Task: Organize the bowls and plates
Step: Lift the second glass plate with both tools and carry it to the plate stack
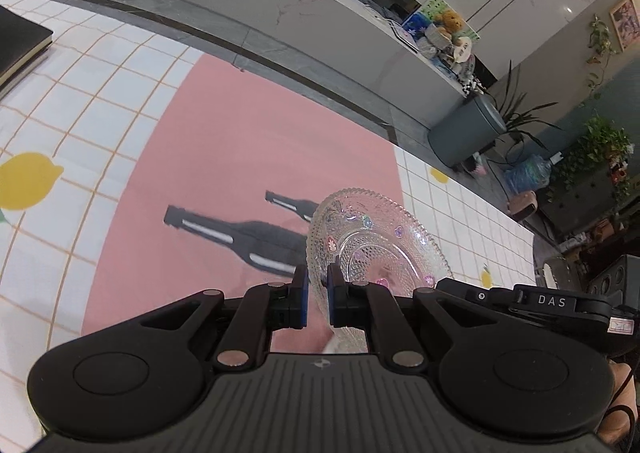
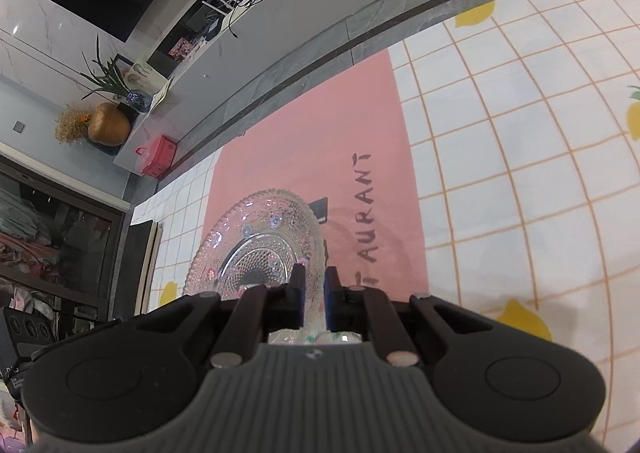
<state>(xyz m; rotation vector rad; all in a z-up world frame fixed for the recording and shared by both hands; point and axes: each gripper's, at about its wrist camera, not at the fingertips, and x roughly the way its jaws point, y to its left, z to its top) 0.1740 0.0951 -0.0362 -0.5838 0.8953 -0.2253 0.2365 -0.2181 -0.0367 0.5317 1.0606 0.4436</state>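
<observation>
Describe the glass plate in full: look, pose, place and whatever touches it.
The glass plate is clear pressed glass with a beaded, scalloped rim, a studded centre and small coloured heart-like decorations. It is tilted, held above the pink placemat on the lemon-print tablecloth. The left tongs are shut on its rim on one side, and the right tongs on the opposite side. No chips or cracks are visible.

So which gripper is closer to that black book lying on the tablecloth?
Left. The left gripper clamps the glass plate's left rim, the side toward the book; the right gripper clamps the far rim.
</observation>
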